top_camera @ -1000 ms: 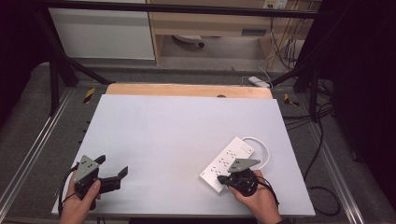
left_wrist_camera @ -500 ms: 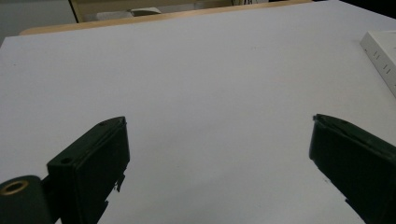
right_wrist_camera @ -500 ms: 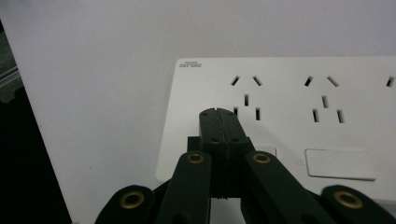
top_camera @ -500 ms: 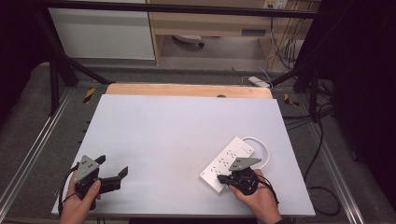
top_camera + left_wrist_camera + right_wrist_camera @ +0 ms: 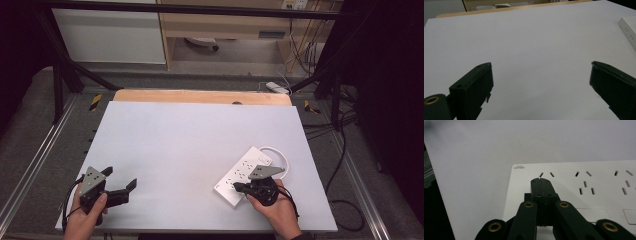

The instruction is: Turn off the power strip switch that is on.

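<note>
A white power strip lies at an angle near the front right of the white table, with its white cord looped behind it. My right gripper is shut with nothing between its jaws, its tip over the near end of the power strip; in the right gripper view the closed jaws end just short of a pair of sockets. My left gripper rests at the front left, open wide over bare tabletop. The power strip's corner shows at the far right of the left gripper view.
A wooden strip runs along the table's far edge. Beyond it stand a cabinet and a shelf unit; cables and another socket block lie on the floor at the back right. Metal rails flank the table.
</note>
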`<state>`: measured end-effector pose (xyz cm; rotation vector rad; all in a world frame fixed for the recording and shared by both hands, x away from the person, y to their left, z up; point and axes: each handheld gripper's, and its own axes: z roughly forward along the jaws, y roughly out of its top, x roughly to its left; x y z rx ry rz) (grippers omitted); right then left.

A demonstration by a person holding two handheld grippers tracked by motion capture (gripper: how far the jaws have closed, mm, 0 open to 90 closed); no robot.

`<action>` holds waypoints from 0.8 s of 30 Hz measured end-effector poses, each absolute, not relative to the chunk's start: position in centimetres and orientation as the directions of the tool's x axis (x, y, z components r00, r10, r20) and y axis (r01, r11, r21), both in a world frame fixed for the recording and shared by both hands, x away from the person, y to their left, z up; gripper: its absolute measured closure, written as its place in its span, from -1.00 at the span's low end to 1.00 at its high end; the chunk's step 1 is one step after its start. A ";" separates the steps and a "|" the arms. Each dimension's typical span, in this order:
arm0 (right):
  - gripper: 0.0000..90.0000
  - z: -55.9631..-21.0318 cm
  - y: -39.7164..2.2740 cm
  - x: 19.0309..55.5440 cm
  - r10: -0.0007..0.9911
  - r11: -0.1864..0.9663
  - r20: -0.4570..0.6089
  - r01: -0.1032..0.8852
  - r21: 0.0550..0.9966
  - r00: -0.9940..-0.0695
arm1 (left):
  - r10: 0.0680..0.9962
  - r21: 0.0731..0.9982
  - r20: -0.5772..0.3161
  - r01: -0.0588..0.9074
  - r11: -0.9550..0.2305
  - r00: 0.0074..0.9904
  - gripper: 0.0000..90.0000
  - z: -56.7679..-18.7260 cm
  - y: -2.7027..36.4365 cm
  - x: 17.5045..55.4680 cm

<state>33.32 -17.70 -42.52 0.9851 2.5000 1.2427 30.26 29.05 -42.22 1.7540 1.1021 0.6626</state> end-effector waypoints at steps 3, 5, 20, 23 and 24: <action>1.00 -42.5 -17.8 33.5 0.632 0.425 0.129 0.481 0.767 -0.764 | 0.892 0.906 -0.030 0.389 -0.166 0.451 -0.89 -42.2 29.1 30.3; 1.00 -42.5 -17.7 33.7 0.634 0.417 0.137 0.486 0.768 -0.761 | 0.892 0.906 -0.029 0.388 -0.167 0.451 -0.89 -42.2 29.1 30.3; 1.00 -42.0 -17.7 35.4 0.659 0.364 0.145 0.482 0.797 -0.738 | 0.893 0.907 -0.043 0.392 -0.154 0.449 -0.89 -42.3 29.2 30.3; 1.00 -41.9 -18.0 35.8 0.668 0.349 0.150 0.485 0.802 -0.729 | 0.894 0.907 -0.039 0.391 -0.156 0.445 -0.89 -42.2 29.2 30.4; 1.00 -41.8 -18.1 36.0 0.668 0.347 0.148 0.481 0.805 -0.729 | 0.896 0.908 -0.048 0.393 -0.145 0.442 -0.89 -42.2 29.2 30.4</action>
